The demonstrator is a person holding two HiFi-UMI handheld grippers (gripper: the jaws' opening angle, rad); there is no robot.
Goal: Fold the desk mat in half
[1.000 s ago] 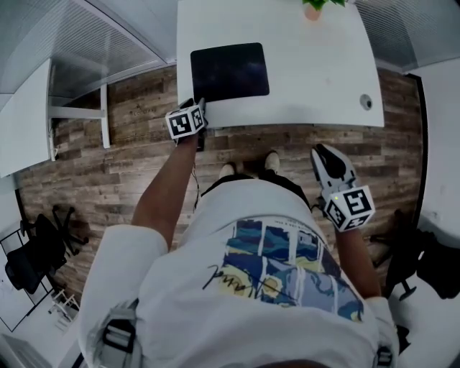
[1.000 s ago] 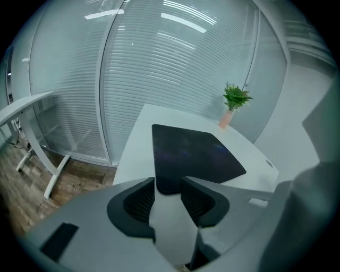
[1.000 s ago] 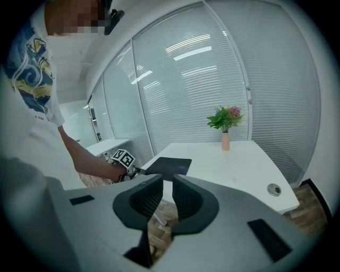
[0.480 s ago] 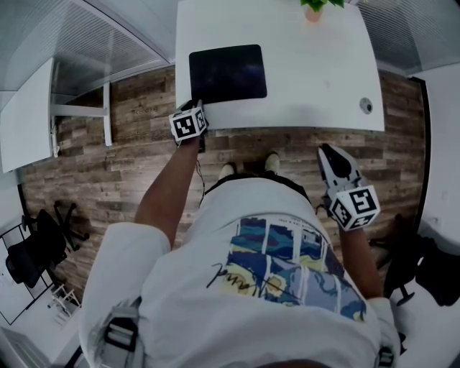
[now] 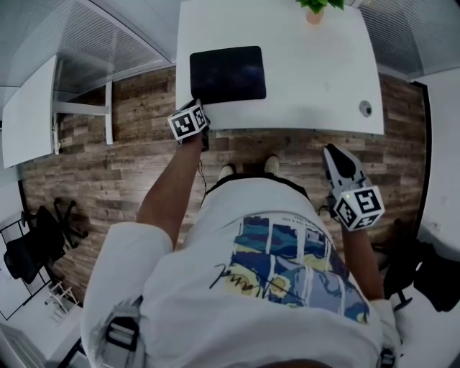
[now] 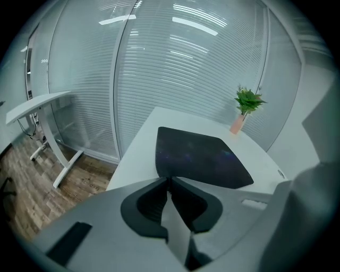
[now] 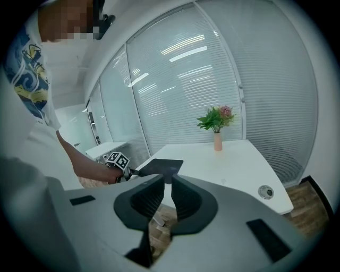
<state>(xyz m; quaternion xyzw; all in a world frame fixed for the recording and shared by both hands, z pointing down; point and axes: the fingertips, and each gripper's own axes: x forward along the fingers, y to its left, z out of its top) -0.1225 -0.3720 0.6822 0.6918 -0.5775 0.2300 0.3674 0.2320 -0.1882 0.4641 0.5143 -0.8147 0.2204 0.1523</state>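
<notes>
On the desk (image 5: 309, 79), desk mat (image 5: 228, 73) toward the near left corner, plant (image 5: 314, 8) at the far edge, rightward

Plant (image 5: 314, 7) at far desk (image 5: 316, 79) edge

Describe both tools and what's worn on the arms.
The left tool and right tool each have a light grey body with two black, ribbed, wedge-shaped jaws. Each carries a white cube printed with black square markers. The arms are bare below the short sleeves of a white T-shirt with a blue and yellow print.
</notes>
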